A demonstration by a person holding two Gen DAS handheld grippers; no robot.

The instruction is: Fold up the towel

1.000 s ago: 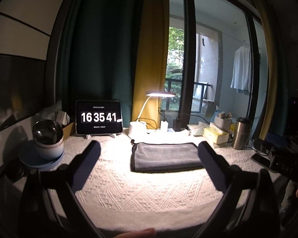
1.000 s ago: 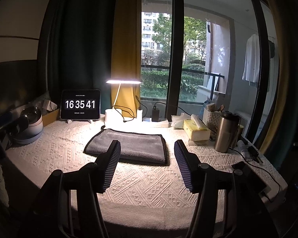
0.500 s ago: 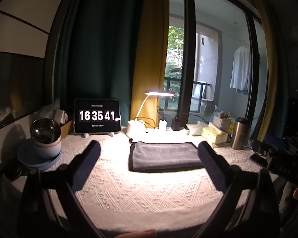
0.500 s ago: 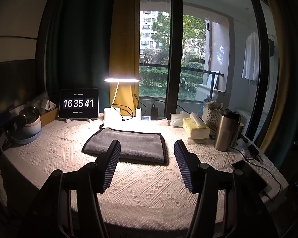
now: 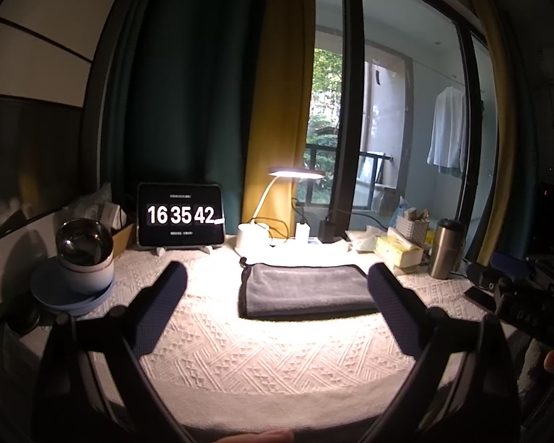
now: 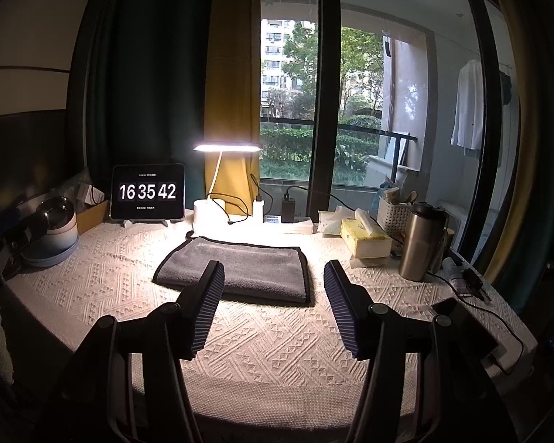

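Note:
A grey towel (image 5: 304, 289) with a dark hem lies folded flat on the white knitted table cover, under the desk lamp; it also shows in the right wrist view (image 6: 236, 271). My left gripper (image 5: 277, 277) is open and empty, held above the table's near half, short of the towel. My right gripper (image 6: 273, 271) is open and empty, also short of the towel's near edge. Neither touches the towel.
A lit desk lamp (image 6: 210, 214) and a tablet clock (image 6: 147, 192) stand at the back. A blue bowl stack (image 5: 81, 269) is at the left. A tissue box (image 6: 365, 238), steel flask (image 6: 423, 245), basket, phone and cables crowd the right side.
Both grippers have drawn back slightly from the table; the towel lies unmoved. The clock went from 16 35 41 to 16 35 42.

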